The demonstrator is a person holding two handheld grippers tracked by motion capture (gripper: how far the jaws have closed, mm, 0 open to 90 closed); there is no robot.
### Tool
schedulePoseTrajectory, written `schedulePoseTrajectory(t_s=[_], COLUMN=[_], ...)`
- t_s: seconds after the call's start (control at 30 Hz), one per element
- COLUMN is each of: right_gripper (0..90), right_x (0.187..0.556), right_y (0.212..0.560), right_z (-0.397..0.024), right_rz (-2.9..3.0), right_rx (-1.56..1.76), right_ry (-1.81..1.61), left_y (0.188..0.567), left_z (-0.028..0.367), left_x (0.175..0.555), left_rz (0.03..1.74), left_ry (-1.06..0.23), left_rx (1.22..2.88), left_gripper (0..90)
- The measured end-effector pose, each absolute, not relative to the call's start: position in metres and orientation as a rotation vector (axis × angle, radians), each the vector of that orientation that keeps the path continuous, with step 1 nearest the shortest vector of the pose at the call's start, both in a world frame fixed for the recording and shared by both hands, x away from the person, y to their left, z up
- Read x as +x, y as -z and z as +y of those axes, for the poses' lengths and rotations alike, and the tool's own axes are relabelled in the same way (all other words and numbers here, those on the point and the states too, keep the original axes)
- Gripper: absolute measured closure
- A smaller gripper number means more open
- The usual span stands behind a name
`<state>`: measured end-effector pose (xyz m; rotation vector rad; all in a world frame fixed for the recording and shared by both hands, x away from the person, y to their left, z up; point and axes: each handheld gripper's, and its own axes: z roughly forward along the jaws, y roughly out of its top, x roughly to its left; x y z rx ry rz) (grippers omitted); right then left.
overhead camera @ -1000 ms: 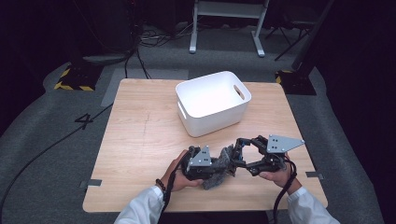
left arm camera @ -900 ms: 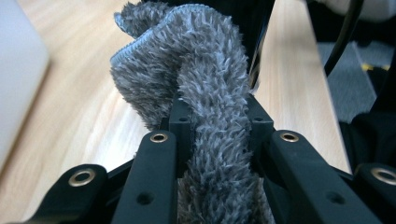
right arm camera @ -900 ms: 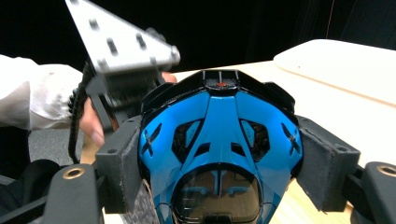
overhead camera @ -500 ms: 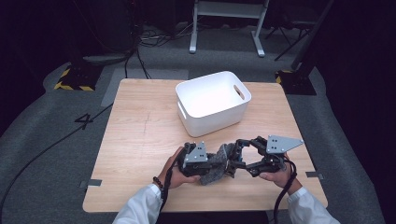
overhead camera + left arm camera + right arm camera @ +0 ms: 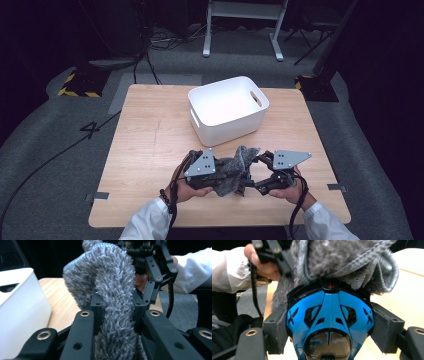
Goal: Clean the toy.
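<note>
While both tools meet low over the near edge of the table [image 5: 150, 130], a grey fuzzy cloth [image 5: 235, 167] is bunched between them.

The high view gives the layout: one white bin [image 5: 227, 110] stands farther back on the table, well apart from the cloth, and two hands come in from the bottom, the left hand [image 5: 187, 190] and right hand [image 5: 290, 192] each angled inward toward the other. The left tool [image 5: 117, 322], seen in the left gripper view, pinches a thick fold of the cloth between its two jaws. The right gripper view adds a blue helmet-like object [image 5: 329, 317] with a dark visor, gripped at its sides by the right tool [image 5: 329, 320], the cloth draped just above it.
</note>
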<state>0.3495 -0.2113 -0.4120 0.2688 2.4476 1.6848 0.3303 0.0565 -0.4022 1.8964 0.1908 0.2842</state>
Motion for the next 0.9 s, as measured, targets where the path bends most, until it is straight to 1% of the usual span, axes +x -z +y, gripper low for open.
schedulePoseTrajectory(t_s=[0.1, 0.23, 0.43, 0.6, 0.8, 0.9], right_gripper=[26.5, 26.5, 26.4, 26.4, 26.4, 26.4], right_x=[0.352, 0.352, 0.351, 0.349, 0.348, 0.347], right_y=[0.411, 0.407, 0.401, 0.399, 0.399, 0.398], right_z=[-0.217, -0.222, -0.229, -0.229, -0.227, -0.227], right_rz=[2.43, 2.401, 2.368, 2.362, 2.369, 2.367], right_rx=[0.293, 0.304, 0.305, 0.295, 0.287, 0.285], right_ry=[-1.708, -1.734, -1.782, -1.788, -1.784, -1.794], left_y=[0.409, 0.42, 0.428, 0.439, 0.451, 0.459], left_z=[0.054, 0.046, 0.042, 0.038, 0.035, 0.033], left_x=[0.336, 0.34, 0.343, 0.348, 0.356, 0.36], left_rz=[0.206, 0.2, 0.214, 0.244, 0.266, 0.287], left_ry=[-0.26, -0.273, -0.231, -0.208, -0.209, -0.219], left_rx=[1.919, 2.023, 2.028, 2.069, 2.125, 2.181], left_gripper=[72.1, 72.1, 72.1, 72.2, 72.2, 72.2])
